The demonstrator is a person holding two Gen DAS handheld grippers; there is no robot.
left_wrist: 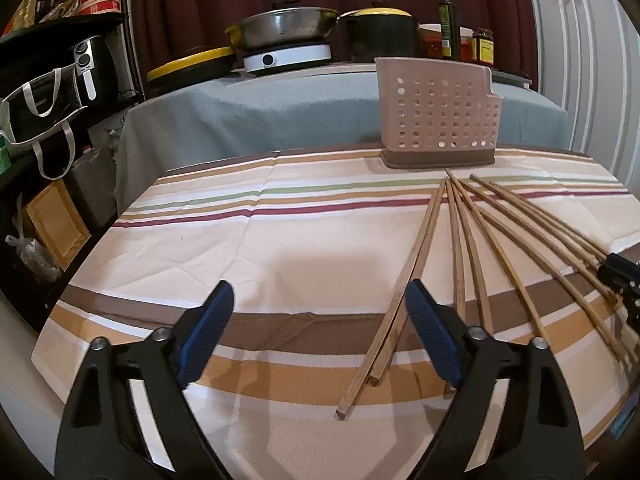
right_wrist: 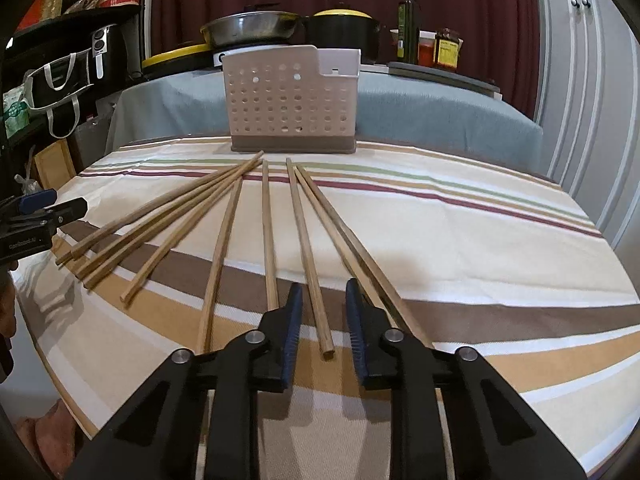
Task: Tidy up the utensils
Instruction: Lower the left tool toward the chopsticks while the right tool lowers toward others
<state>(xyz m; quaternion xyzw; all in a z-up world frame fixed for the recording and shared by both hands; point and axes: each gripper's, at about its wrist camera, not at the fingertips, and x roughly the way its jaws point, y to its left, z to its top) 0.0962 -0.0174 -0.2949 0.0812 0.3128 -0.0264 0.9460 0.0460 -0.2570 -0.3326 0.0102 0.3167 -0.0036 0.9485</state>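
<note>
- Your left claw (left_wrist: 320, 308) fills the bottom of the left wrist view, its blue pads (left_wrist: 210, 332) spread wide apart and pinching nothing; striped tablecloth (left_wrist: 280, 248) shows between them.
- The chopsticks (left_wrist: 472, 248) lie loose on the tabletop, fanned out across the right half of that view, their far tips gathered just in front of the utensil holder (left_wrist: 438, 114).
- The leftmost pair of chopsticks (left_wrist: 404, 284) runs just beside the inner face of your left claw's right-hand pad — whether it touches the pad, you cannot tell.
- The holder — a pale perforated box on a brown base — stands upright at the far edge of the tablecloth, upper right of centre in the left wrist view.
- Your right claw (right_wrist: 322, 316) sits at the bottom centre of the right wrist view, pads parted, gripping nothing.
- One chopstick (right_wrist: 310, 264) lies on the cloth in the gap between those pads, its near end reaching past the pad tips; two more run close by the right pad.
- In the right wrist view the holder (right_wrist: 290, 100) stands upper centre, with the fan of sticks spreading toward the lower left.
- Your left claw (right_wrist: 44, 216) shows at the left edge of that view, near the outermost sticks.
</note>
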